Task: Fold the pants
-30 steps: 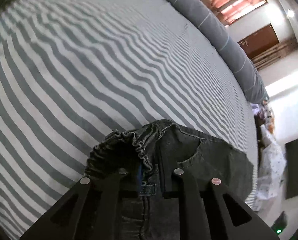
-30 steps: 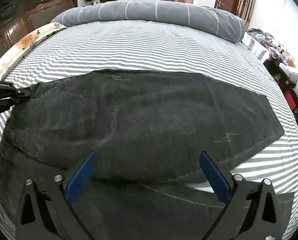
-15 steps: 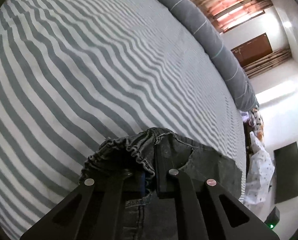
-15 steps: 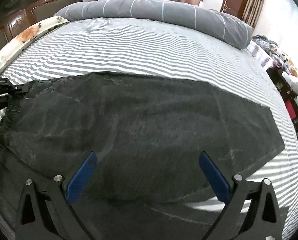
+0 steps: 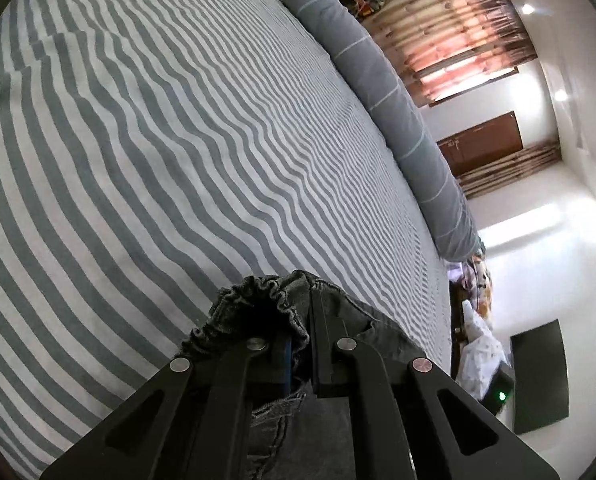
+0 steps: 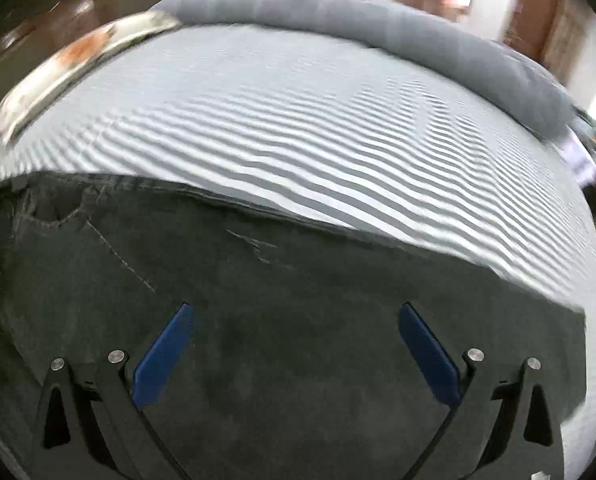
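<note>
Dark grey denim pants (image 6: 298,340) lie spread across the striped bed (image 6: 298,120), waistband at the left. My left gripper (image 5: 301,320) is shut on the pants' elastic waistband (image 5: 258,296), which bunches up around its fingers. My right gripper (image 6: 294,344) is open and empty, its blue pads (image 6: 162,356) wide apart just above the middle of the pants. At the left edge of the right wrist view the waistband corner (image 6: 2,188) is pulled up where the left gripper holds it.
A long grey bolster (image 5: 377,80) lies along the far side of the bed, also in the right wrist view (image 6: 377,28). A floral pillow (image 6: 78,56) sits by the dark wooden headboard. Beyond the bed are piled clothes (image 5: 477,344), a dark mat (image 5: 537,376) and a brown door (image 5: 481,140).
The right gripper has moved forward and lower over the pants, with motion blur now. The left gripper keeps its hold on the waistband and has shifted slightly; the pants' left part has been pulled.
</note>
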Demonstrator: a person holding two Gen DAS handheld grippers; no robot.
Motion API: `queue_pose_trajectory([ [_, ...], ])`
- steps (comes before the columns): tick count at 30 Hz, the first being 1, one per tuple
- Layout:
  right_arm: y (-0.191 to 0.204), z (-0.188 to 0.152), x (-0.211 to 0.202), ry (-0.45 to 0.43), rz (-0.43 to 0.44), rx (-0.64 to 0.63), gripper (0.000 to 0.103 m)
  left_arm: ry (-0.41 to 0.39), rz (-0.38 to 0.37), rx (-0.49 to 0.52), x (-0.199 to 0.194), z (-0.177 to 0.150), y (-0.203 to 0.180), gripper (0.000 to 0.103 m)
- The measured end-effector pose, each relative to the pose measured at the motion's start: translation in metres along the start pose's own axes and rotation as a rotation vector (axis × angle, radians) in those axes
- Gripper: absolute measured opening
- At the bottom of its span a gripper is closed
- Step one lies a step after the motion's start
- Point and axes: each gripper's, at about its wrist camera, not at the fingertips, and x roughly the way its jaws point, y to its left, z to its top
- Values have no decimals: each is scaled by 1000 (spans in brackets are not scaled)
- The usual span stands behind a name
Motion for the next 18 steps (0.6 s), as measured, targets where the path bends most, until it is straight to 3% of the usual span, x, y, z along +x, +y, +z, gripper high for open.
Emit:
queue_pose_trajectory([
  [3,-7,12,16,10,-13,-80,100,-26,36,33,-3,-5,-4,6],
  [6,-28,20,34,43,-130,-166,100,-57,40,43,-6,-9,-9,6],
  [11,-75,26,39,67,-178,-155,100,-143,21,20,-17,-17,-15,6],
  [13,-86,23,36,76,-120,-168,98,-165,47,46,-18,-20,-20,6],
  [17,-84,8,35,137,38,-318,70,-188,73,63,-19,-25,-26,6],
  [18,-83,7,35,137,56,-340,68,-194,91,76,-19,-26,-29,6],
])
